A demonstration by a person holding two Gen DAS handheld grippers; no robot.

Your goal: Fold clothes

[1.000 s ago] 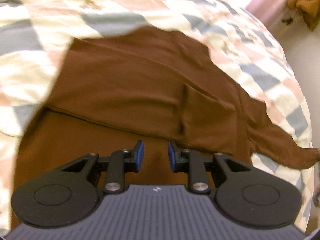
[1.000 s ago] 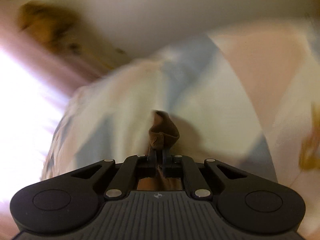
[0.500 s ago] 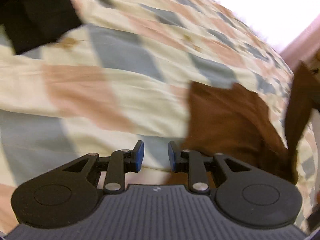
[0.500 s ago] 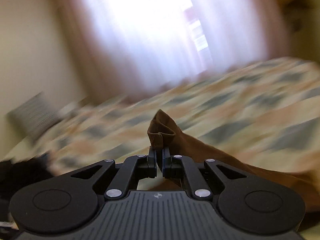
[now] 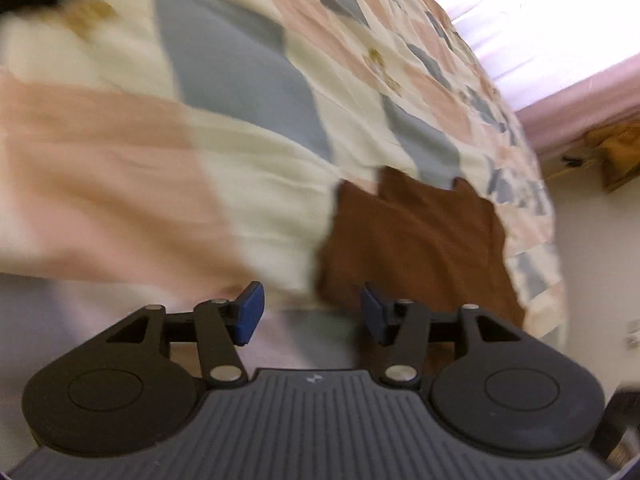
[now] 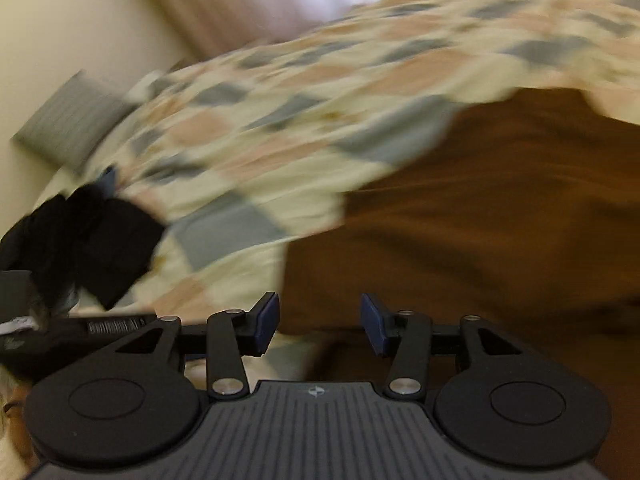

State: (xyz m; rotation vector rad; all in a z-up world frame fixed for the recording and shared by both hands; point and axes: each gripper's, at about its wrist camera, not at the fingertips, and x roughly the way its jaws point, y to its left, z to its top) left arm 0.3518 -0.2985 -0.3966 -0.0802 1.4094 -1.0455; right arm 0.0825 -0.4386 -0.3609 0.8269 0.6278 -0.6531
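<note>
A brown garment (image 5: 420,240) lies folded over on the patchwork quilt (image 5: 240,128) near the bed's right edge. My left gripper (image 5: 310,314) is open and empty, just short of the garment's near left corner. In the right wrist view the brown garment (image 6: 500,216) fills the right half, lying flat. My right gripper (image 6: 318,322) is open and empty, hovering at the garment's near left edge. Both views are blurred by motion.
A dark garment (image 6: 92,240) lies on the quilt (image 6: 280,92) at the left, with a grey pillow (image 6: 68,124) against the wall behind it. The bed's edge (image 5: 548,264) drops to a pale floor at the right. Curtains (image 5: 580,92) hang beyond the bed.
My right gripper has let go of the brown cloth it held pinched and has opened. My left gripper has opened wider and swung left, so the garment sits to its right.
</note>
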